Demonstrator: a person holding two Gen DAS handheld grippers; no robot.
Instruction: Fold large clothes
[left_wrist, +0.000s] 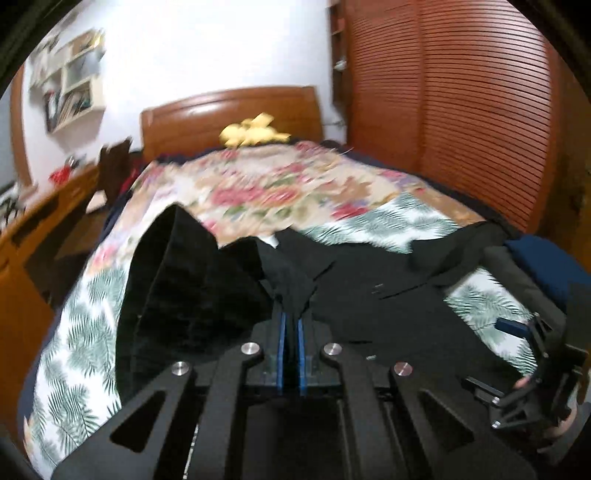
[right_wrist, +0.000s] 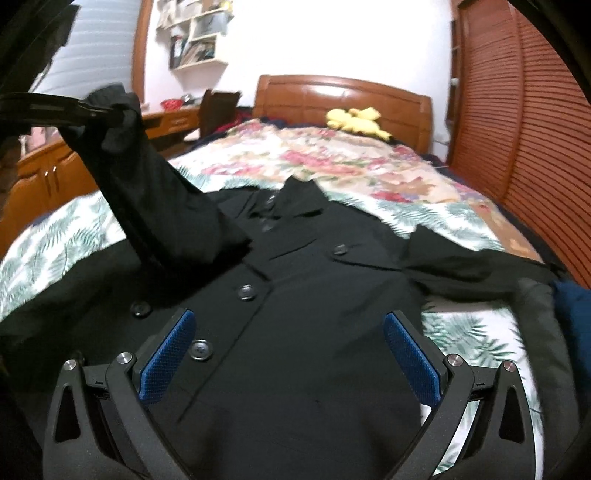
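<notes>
A black buttoned coat (right_wrist: 314, 280) lies front-up on the bed, collar toward the headboard. My left gripper (left_wrist: 291, 314) is shut on the cuff of its left sleeve (left_wrist: 177, 280), and the black cloth bunches between the blue pads. In the right wrist view that gripper (right_wrist: 110, 110) holds the sleeve (right_wrist: 159, 192) raised well above the coat's left side. My right gripper (right_wrist: 288, 317) hovers open over the coat's lower front near the button row, with nothing between its blue pads (right_wrist: 166, 354). The coat's other sleeve (right_wrist: 472, 266) lies stretched out to the right.
The bed has a palm-leaf sheet (right_wrist: 55, 240) and a floral quilt (right_wrist: 332, 158), with a yellow plush toy (right_wrist: 354, 120) by the wooden headboard (right_wrist: 343, 96). A louvred wardrobe (right_wrist: 535, 129) stands on the right, a wooden desk (right_wrist: 48, 173) on the left. Dark grey and blue folded cloth (right_wrist: 546, 317) lies at the bed's right edge.
</notes>
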